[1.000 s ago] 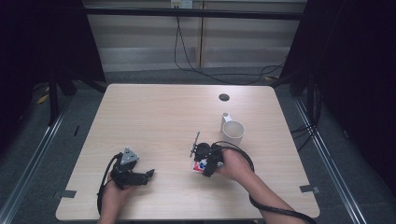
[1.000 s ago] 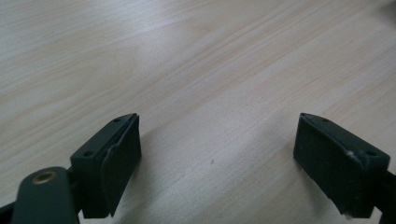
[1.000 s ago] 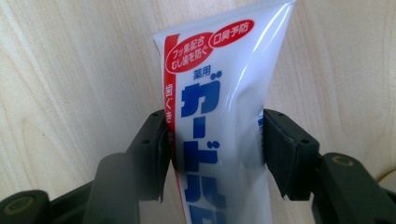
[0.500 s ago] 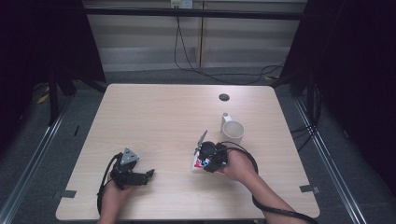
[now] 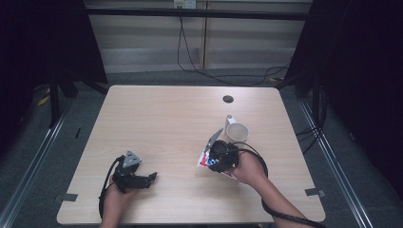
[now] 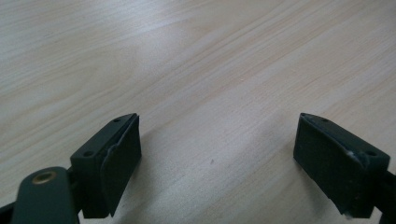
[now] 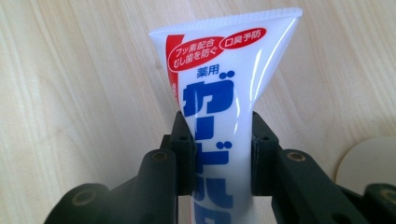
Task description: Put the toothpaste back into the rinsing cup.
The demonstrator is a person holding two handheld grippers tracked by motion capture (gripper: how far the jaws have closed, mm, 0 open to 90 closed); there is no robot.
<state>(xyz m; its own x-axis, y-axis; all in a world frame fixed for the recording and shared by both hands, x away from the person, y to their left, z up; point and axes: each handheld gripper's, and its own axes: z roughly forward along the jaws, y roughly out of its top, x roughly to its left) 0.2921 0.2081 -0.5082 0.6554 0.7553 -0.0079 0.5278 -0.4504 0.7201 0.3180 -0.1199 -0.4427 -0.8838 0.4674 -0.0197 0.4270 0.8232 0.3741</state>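
Note:
My right gripper [image 7: 222, 149] is shut on a white toothpaste tube [image 7: 224, 70] with blue and red Japanese print, its flat crimped end pointing away from the jaws. In the high view that gripper [image 5: 216, 159] sits right of the table's middle, with the tube [image 5: 204, 160] at its left side just above the wood. My left gripper [image 5: 151, 176] rests near the front left of the table. Its jaws stand wide apart in the left gripper view [image 6: 217, 154], with bare wood between them.
A white mug [image 5: 236, 132] stands just behind the right gripper, and its rim [image 7: 369, 163] shows at the lower right of the right gripper view. A small black disc [image 5: 228, 99] lies farther back. The light wooden table [image 5: 157, 118] is ringed by dark floor and cables.
My right gripper has shifted a little to the right and back toward the mug, tilting with the tube in it. The left gripper has stayed still.

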